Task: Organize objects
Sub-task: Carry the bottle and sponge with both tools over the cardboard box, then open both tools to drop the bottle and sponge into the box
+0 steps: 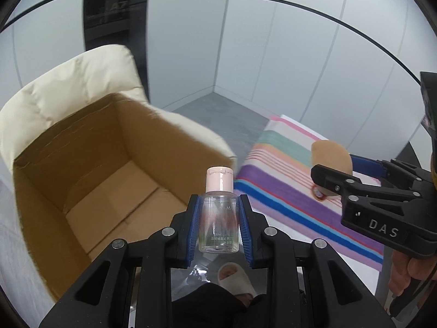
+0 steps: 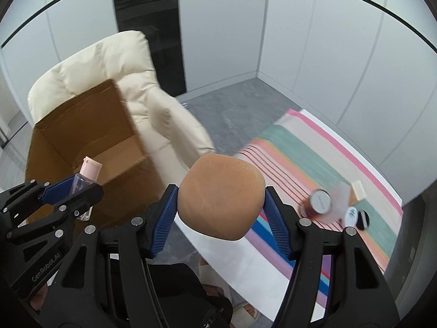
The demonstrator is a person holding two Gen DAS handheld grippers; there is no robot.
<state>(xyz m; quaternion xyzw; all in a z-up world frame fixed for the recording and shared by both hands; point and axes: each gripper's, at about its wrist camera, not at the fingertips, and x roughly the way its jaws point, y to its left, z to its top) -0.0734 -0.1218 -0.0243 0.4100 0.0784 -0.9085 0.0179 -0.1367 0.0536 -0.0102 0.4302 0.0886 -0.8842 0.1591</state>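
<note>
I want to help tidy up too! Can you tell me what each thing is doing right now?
left gripper: shut on the clear bottle.
clear bottle: pink cap closed, held upright.
right gripper: shut on the brown sponge.
brown sponge: squeezed between the blue pads.
cardboard box: open, nothing inside.
small jar: lying on the striped cloth.

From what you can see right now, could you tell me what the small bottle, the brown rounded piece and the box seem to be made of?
The bottle looks like clear glossy plastic: you see through it, and its pink cap is matte. The brown rounded piece seems to be soft sponge or foam, with a fine-grained, dull surface. The box is plain brown cardboard, matte, with creased walls.
</note>
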